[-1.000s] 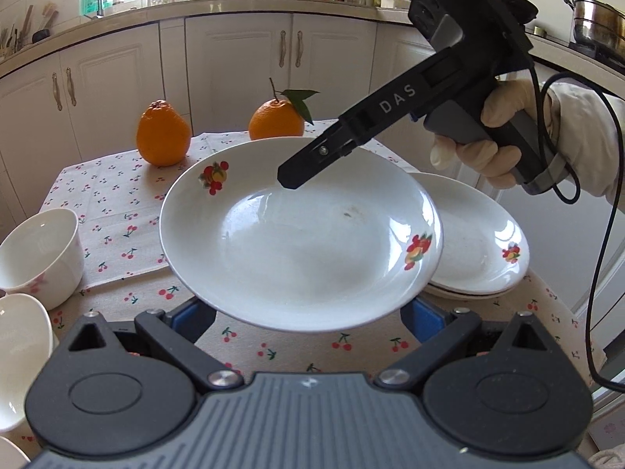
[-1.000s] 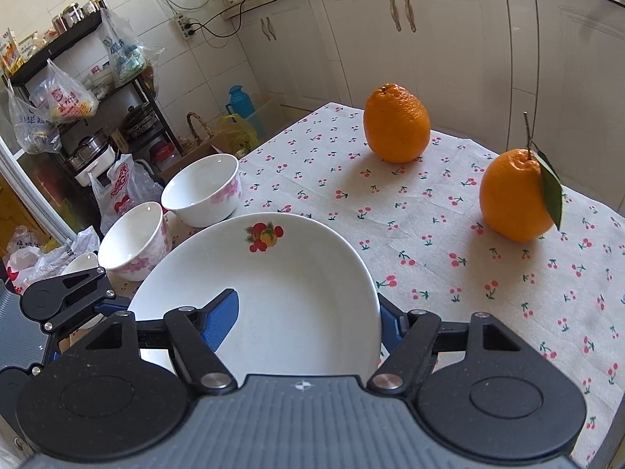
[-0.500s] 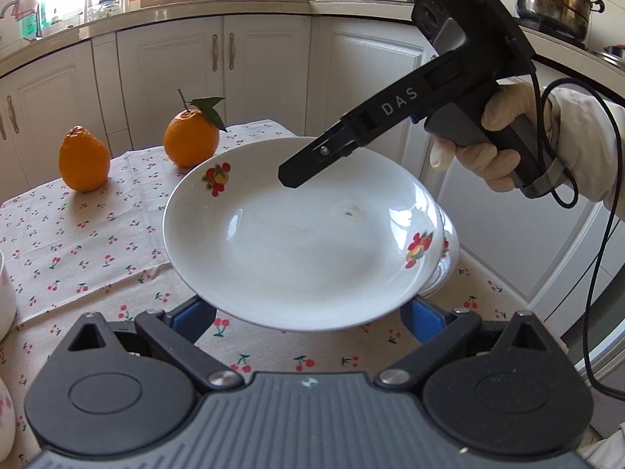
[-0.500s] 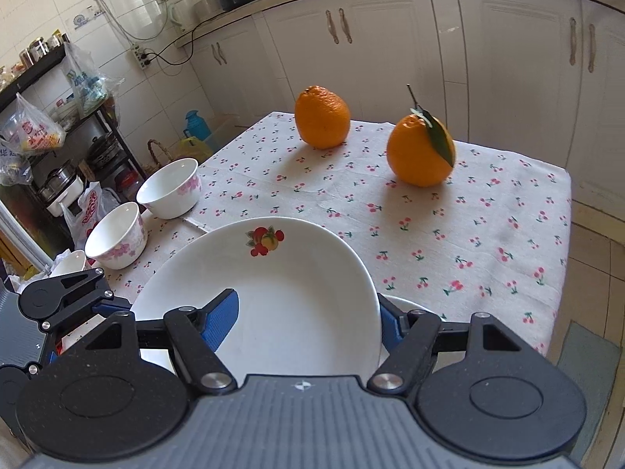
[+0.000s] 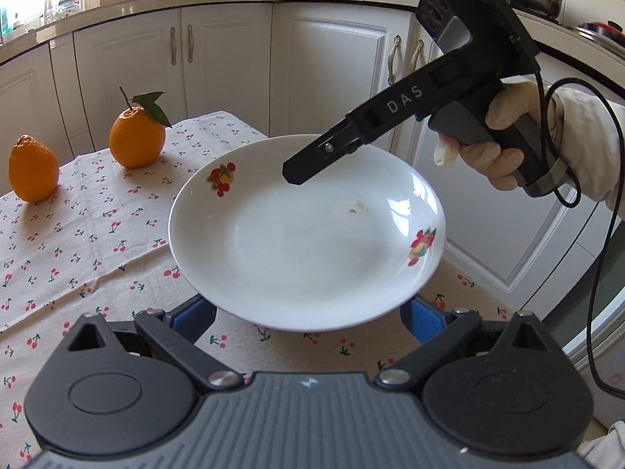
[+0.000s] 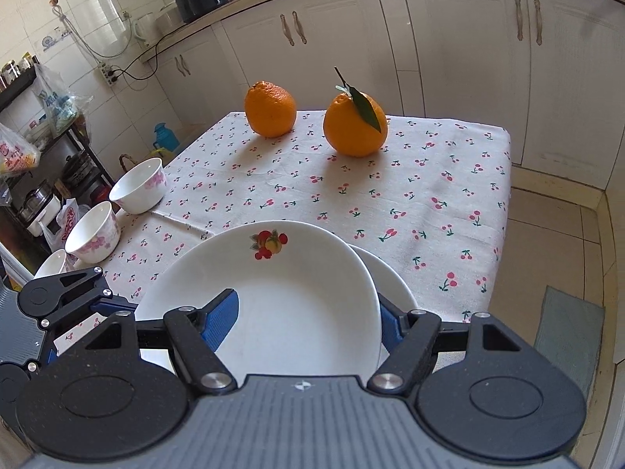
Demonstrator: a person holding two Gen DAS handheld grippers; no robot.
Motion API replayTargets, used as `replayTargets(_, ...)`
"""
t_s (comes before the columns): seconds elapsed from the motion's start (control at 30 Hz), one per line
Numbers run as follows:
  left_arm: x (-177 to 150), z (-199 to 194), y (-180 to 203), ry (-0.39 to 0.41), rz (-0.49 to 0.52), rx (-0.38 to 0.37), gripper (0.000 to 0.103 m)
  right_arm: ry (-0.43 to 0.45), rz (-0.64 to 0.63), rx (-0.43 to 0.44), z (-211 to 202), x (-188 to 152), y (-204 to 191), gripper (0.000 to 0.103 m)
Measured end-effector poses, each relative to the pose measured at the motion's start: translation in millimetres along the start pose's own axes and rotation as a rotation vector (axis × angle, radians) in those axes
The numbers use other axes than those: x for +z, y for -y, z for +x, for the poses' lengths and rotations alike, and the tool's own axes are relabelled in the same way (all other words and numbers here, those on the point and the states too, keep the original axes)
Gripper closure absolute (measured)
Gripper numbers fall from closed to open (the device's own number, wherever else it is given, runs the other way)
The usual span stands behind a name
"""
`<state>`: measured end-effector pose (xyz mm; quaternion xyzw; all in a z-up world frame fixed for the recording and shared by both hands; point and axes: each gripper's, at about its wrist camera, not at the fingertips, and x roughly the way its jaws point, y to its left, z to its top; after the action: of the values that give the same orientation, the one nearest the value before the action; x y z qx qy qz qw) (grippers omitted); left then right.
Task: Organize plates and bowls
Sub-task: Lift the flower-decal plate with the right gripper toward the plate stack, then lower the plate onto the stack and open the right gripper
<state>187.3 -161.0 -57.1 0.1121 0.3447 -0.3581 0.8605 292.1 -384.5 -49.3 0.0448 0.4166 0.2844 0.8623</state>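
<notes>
A white plate with fruit prints (image 5: pixel 304 234) is held in the air between both grippers. My left gripper (image 5: pixel 308 312) grips its near rim, with the blue pads (image 5: pixel 424 320) at either side. My right gripper (image 5: pixel 297 174) reaches over the far rim; in the right wrist view the same plate (image 6: pixel 281 293) sits between its blue pads (image 6: pixel 220 318). A second white plate (image 6: pixel 390 277) lies on the table just under and right of the held one. Three white bowls with pink flowers (image 6: pixel 138 185) (image 6: pixel 93 232) (image 6: pixel 52 264) stand at the table's left edge.
Two oranges (image 6: pixel 271 109) (image 6: pixel 355 125) stand at the far side of the cherry-print tablecloth (image 6: pixel 390 195). White kitchen cabinets (image 6: pixel 468 58) surround the table. Tiled floor (image 6: pixel 554 234) lies right of the table edge. Shelves with bags (image 6: pixel 35 125) stand at the left.
Both grippers have carried the plate to the right across the table. It now hangs over the second plate near the table's right corner; the bowls left the left wrist view.
</notes>
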Motion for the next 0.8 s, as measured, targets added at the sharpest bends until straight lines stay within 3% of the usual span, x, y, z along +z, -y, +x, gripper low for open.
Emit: replayTargets(0.8, 2.8, 15.5, -6.3, -0.014, 0.015, -0.016, 0.003, -0.011, 0.035, -0.041, -5.8, -14.8, 14.6, 0.024)
